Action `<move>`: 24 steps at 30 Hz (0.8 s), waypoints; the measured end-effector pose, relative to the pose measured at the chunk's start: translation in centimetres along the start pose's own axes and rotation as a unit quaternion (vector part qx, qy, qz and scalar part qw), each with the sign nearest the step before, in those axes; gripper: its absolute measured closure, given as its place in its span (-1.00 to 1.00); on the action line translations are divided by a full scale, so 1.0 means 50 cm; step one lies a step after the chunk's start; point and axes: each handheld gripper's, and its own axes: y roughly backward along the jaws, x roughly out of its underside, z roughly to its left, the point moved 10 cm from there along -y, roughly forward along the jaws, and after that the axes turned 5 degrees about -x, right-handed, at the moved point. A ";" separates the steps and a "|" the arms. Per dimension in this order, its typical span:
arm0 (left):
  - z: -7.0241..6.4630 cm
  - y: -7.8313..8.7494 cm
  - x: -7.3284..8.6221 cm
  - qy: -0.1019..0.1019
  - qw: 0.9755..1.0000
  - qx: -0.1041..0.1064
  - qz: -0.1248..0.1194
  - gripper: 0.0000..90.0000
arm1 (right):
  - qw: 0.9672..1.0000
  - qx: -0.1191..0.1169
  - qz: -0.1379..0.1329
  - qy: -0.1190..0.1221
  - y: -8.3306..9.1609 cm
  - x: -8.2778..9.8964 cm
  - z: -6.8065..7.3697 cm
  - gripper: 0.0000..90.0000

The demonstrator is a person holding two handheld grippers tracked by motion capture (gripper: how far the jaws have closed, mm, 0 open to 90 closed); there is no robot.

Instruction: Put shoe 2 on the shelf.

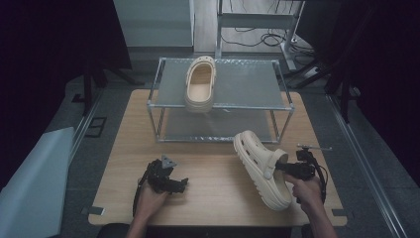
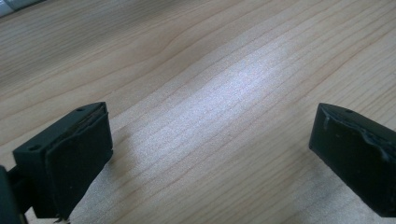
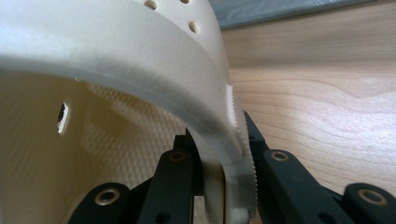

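Clogs: two, both cream. One clog in my grip (image 1: 261,171) sits at the right of the table, near its front, tipped on its side with the sole toward the table's middle; the other, the clog on the rack (image 1: 200,83), lies flat on the top shelf, opening up.
My right claw (image 1: 283,166): closed down tight on the side wall of the near clog — in the right gripper view one jaw is inside the shoe and one outside, pressing the ribbed rim between them.
My left claw (image 1: 181,185): jaws spread wide apart with nothing between them; the left gripper view looks along both black pads (image 2: 79,158) onto bare wood grain.
Left claw's place: resting low at the front left of the table, well apart from both clogs.
Rack (image 1: 285,106): one metal frame with two shelves, standing at the back of the table — just behind the clog I hold.
Table (image 1: 218,198): one, light wood.
Hands: two of mine, coming in from the near edge, one on each claw.
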 end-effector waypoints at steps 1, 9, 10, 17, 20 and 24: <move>0.000 0.000 0.000 0.001 1.000 0.000 -0.001 -1.00 | 1.000 -0.003 0.000 -0.003 0.003 -0.003 0.005 0.77; 0.003 0.001 -0.001 0.005 1.000 0.001 -0.002 -1.00 | 0.999 -0.034 -0.006 -0.020 0.021 -0.029 0.053 0.77; 0.002 0.001 -0.001 0.005 1.000 0.001 -0.002 -1.00 | 0.999 -0.036 -0.007 -0.019 0.024 -0.034 0.059 0.77; 0.003 0.002 -0.001 0.006 1.000 0.001 -0.002 -1.00 | 0.998 -0.058 -0.008 -0.030 0.037 -0.061 0.100 0.77; 0.004 0.002 -0.002 0.007 1.000 0.001 -0.003 -1.00 | 0.997 -0.067 -0.007 -0.037 0.041 -0.072 0.115 0.77; 0.004 0.002 -0.002 0.007 1.000 0.002 -0.002 -1.00 | 0.996 -0.074 -0.010 -0.038 0.047 -0.088 0.134 0.77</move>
